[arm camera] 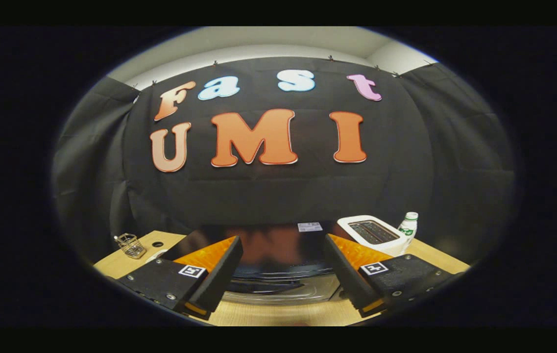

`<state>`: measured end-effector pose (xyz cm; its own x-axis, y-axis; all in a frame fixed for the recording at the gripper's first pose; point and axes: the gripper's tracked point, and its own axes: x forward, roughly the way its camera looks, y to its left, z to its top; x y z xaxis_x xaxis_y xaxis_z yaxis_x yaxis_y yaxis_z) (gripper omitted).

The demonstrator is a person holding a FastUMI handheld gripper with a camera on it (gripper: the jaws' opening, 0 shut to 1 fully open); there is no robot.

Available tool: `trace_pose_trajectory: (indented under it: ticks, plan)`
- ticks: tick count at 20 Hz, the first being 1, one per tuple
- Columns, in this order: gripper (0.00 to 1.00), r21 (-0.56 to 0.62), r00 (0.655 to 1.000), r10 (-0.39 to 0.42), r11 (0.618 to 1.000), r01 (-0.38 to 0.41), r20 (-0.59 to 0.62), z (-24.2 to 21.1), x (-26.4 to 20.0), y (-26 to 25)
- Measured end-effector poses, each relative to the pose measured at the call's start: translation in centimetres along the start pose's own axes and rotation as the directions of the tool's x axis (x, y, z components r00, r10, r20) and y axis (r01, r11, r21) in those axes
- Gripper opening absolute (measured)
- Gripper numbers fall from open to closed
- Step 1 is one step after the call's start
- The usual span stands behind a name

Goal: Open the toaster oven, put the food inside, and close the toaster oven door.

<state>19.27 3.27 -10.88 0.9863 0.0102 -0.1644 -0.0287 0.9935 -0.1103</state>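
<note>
The toaster oven (278,247) sits on the wooden table straight ahead, seen from above. Its top is dark and glossy, with a small white sticker (309,226) near the back edge. A silvery curved front part (278,293) of the oven shows lower down between the fingers; I cannot tell how the door stands. My gripper (283,241) hovers over the oven and is open wide. Its two fingers straddle the oven's top and hold nothing.
A white pop-up toaster (372,234) stands to the right of the oven, with a small plastic bottle (408,226) just behind it. A small wire basket (130,245) sits at the left on the wooden table (111,264). The black cloth wall rises close behind.
</note>
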Motion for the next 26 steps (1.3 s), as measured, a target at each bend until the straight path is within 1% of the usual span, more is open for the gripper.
trace_pose_trajectory:
  ticks: [2, 3, 5, 9, 13, 14, 15, 17, 18, 19, 20, 22, 26]
  plan:
    - [0.99, -0.005, 0.999, -0.020, 1.000, 0.020, -0.036, -0.2, 0.7, 0.0]
    - [0.99, -0.004, 0.999, -0.018, 1.000, 0.018, -0.038, -0.1, 0.7, 0.3]
    - [0.99, -0.017, 0.999, 0.008, 1.000, -0.009, -0.047, -0.5, 0.7, 1.8]
    - [0.99, -0.078, 0.999, 0.029, 0.996, -0.032, -0.046, -2.5, 0.6, 3.7]
    - [0.99, -0.090, 0.991, 0.037, 0.995, -0.049, -0.128, -6.1, 0.2, 4.2]
    - [0.99, -0.066, 0.995, 0.048, 0.996, -0.054, -0.093, -5.5, 0.2, 4.2]
    - [0.99, -0.049, 0.993, 0.037, 0.998, -0.043, -0.109, -5.5, -0.4, 3.9]
    - [0.99, -0.049, 0.994, 0.010, 0.999, -0.015, -0.110, -6.0, -1.2, 3.5]
    - [0.99, -0.052, 0.991, 0.006, 0.999, -0.013, -0.133, -6.8, -2.2, 3.7]
    - [1.00, -0.046, 0.993, 0.001, 0.999, -0.006, -0.117, -6.2, -2.8, 3.6]
    - [0.99, -0.039, 0.990, -0.001, 0.999, -0.005, -0.141, -6.9, -3.8, 3.4]
    - [1.00, -0.022, 0.989, -0.001, 1.000, -0.003, -0.151, -7.3, -5.0, 3.3]
    - [1.00, -0.051, 0.982, -0.005, 0.999, -0.005, -0.189, -9.1, -8.6, 3.2]
